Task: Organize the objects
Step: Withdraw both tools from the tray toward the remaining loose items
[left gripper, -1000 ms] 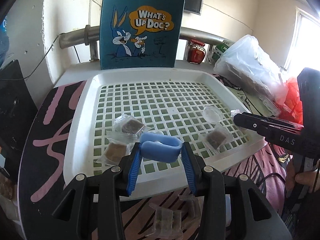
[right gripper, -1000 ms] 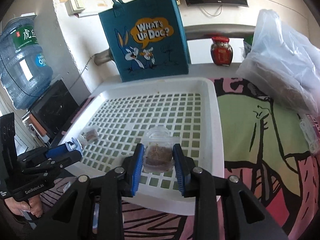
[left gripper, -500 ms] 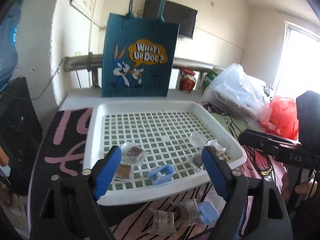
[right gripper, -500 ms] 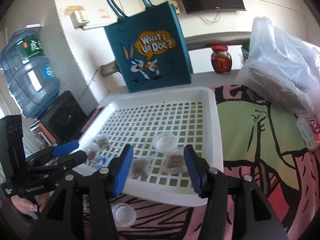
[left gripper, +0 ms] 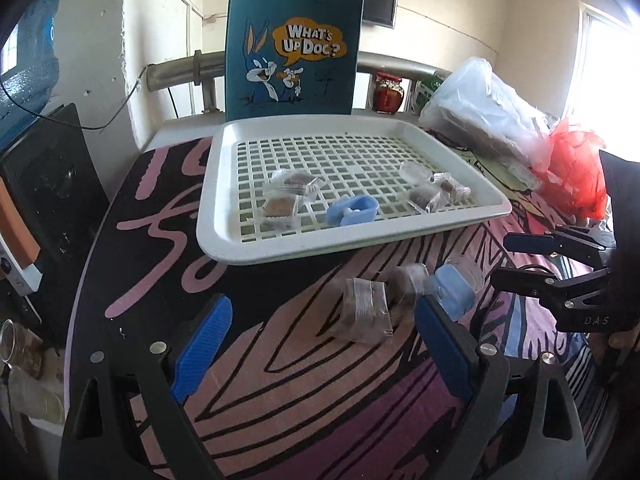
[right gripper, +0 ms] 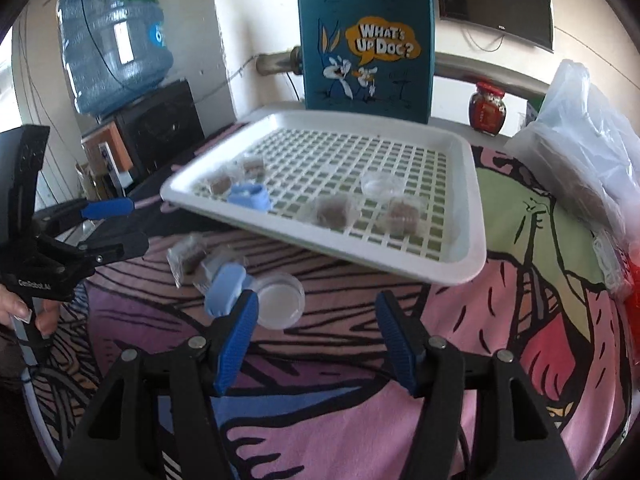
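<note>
A white slotted tray [left gripper: 280,246] [right gripper: 476,184] holds several wrapped brown snack packets [left gripper: 296,184] [right gripper: 332,210], a blue cap [left gripper: 352,209] [right gripper: 250,197] and a clear lid [left gripper: 414,172] [right gripper: 380,184]. On the cloth in front of the tray lie wrapped packets [left gripper: 366,312] [right gripper: 186,258], a second blue cap [left gripper: 454,290] [right gripper: 224,290] and a clear round cup [right gripper: 278,300]. My left gripper [left gripper: 320,344] [right gripper: 116,226] is open and empty, just short of the packets. My right gripper [right gripper: 316,344] [left gripper: 528,260] is open and empty, its left finger beside the clear cup.
A blue Bugs Bunny tote bag [left gripper: 292,44] [right gripper: 368,48] stands behind the tray. A red jar [left gripper: 386,92] [right gripper: 488,108], clear plastic bags [left gripper: 488,120] [right gripper: 588,148] and a red bag [left gripper: 576,176] sit at the right. A water bottle [right gripper: 112,36] and black box [left gripper: 48,184] stand at the left.
Both grippers let go of their loads, the blue cap and a packet, in the tray, opened wide and drew back over the cloth in front of the tray.
</note>
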